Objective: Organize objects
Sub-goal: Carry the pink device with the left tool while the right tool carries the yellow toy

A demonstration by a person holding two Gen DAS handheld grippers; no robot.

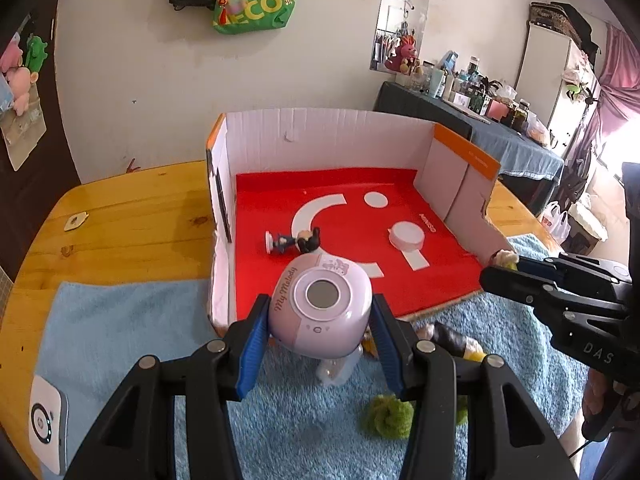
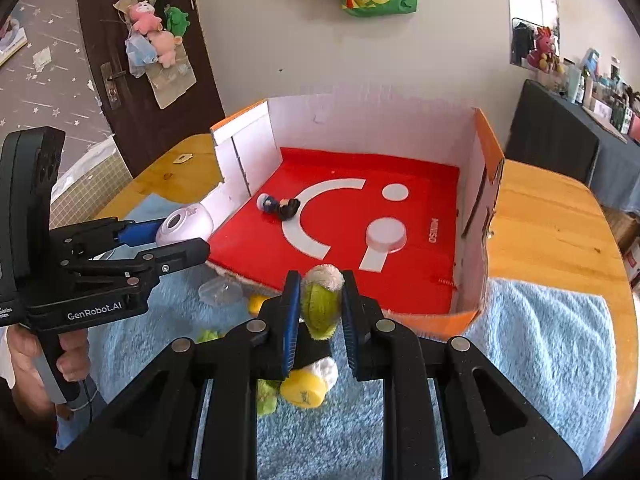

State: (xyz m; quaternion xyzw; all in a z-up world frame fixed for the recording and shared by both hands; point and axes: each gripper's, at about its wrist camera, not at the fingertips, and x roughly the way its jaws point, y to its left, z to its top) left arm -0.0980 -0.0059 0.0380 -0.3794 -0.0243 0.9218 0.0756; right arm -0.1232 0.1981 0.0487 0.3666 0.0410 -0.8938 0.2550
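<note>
at lower centre of each wrist view, the left gripper (image 1: 320, 320) clamps a pink toy camera (image 1: 320, 312) and the right gripper (image 2: 318, 308) clamps a green plush toy (image 2: 320, 312), below the red-floored box (image 2: 472, 184).

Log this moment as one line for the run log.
left gripper: shut on pink My Melody gadget | right gripper: shut on green plush toy | box: holds figurine, white lid

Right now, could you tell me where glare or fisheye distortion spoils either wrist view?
Left wrist view: window light blows out the right edge, and the table bows strongly. Right wrist view: evenly lit, the box wall's top edge smears, and the plush toy stays sharp.
</note>
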